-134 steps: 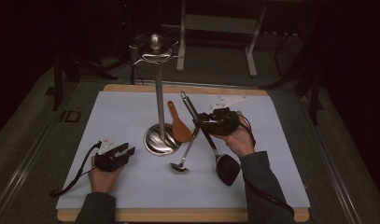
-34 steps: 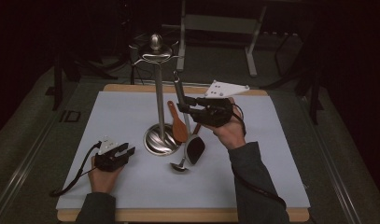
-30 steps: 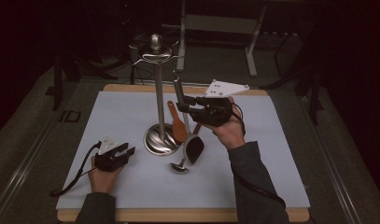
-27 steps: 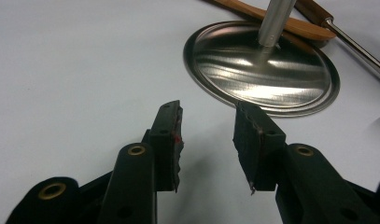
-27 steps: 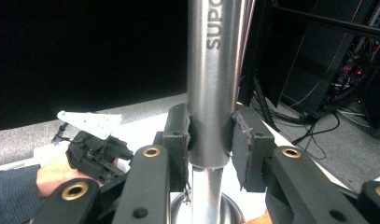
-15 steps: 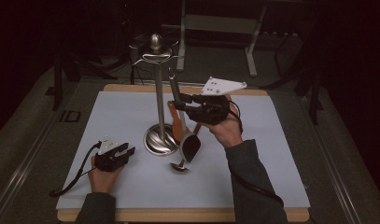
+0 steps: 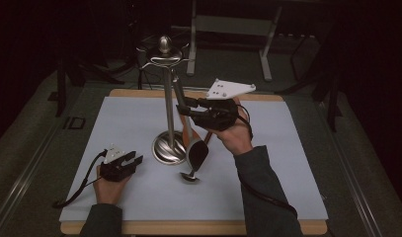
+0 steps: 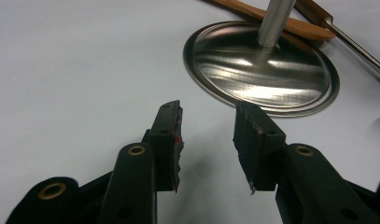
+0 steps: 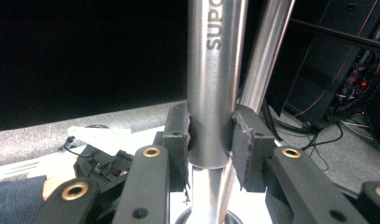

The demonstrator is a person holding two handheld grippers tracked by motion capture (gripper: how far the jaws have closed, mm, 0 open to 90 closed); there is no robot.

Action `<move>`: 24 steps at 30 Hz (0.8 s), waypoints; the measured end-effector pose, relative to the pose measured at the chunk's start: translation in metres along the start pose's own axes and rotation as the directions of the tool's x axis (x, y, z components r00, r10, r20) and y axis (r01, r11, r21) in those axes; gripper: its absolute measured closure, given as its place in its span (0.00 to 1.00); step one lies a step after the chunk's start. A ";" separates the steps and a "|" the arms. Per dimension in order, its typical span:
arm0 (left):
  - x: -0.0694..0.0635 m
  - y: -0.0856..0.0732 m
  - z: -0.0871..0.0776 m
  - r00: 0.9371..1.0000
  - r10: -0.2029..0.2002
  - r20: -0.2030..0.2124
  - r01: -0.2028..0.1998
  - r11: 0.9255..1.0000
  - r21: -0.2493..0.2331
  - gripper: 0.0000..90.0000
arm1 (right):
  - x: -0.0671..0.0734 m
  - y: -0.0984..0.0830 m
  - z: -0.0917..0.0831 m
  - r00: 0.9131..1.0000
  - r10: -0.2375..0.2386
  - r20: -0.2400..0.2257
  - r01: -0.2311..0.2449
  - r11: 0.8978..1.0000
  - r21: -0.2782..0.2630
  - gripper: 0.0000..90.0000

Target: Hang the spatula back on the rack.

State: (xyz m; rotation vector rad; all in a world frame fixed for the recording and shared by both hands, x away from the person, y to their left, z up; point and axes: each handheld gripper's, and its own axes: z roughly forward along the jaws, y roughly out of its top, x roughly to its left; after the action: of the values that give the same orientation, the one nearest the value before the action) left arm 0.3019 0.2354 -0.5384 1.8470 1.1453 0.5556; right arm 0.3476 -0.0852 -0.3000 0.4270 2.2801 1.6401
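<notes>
Right gripper (image 7: 184, 107), beside the utensil stand (image 7: 168, 98), clamps the steel handle of a black-headed ladle (image 7: 196, 153), now lifted nearly upright, head down by the stand's base, handle rising toward its hooks; earlier it lay flat. Handle lettering reads "SUPO", cut off. Left gripper (image 8: 206, 135) rests parted and empty, near the base. A smaller spoon (image 7: 190, 176) lies beneath.

Utensil handle (image 9: 214, 70) top, frame-cut
</notes>
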 end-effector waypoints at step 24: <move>0.000 0.000 0.000 1.000 0.001 0.001 -0.001 1.000 0.001 0.68 | 0.000 -0.002 0.011 1.000 0.004 0.028 -0.005 0.999 0.032 0.76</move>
State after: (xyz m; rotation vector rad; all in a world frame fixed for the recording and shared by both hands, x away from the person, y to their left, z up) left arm 0.3020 0.2356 -0.5384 1.8489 1.1439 0.5546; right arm 0.3523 -0.0764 -0.3048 0.4603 2.2890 1.5920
